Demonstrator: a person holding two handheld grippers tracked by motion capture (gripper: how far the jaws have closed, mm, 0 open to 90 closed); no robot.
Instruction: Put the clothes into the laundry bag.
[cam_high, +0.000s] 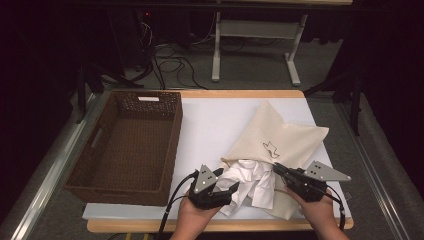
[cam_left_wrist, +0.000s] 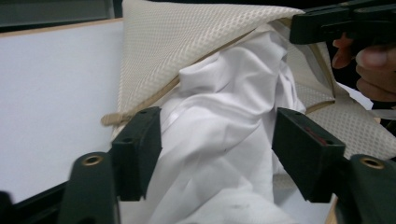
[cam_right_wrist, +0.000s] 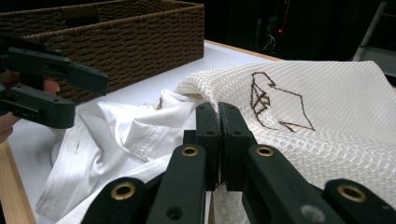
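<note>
In the high view, a cream mesh laundry bag lies on the white worktop at the centre right of the frame, its open mouth turned toward the lower edge. A crumpled white garment spills from that mouth at the lower centre. The left gripper sits just left of the garment with its fingers apart. The right gripper comes in from the lower right, its fingers together at the bag's mouth edge. A brown woven basket fills the left half of the worktop.

In the left gripper view, the fingers stand wide apart at the lower left and lower right of the frame, with the white garment lying between them; the pads are not pressing on it. The bag arches over the cloth in the upper centre, and the right gripper pinches its rim at the upper right.

In the right gripper view, the fingers are clamped on the bag's edge at the centre of the frame. The bag, with its brown stitched figure, spreads to the right; the garment lies at the lower left, the left gripper at the left edge, and the basket at the upper left.
</note>
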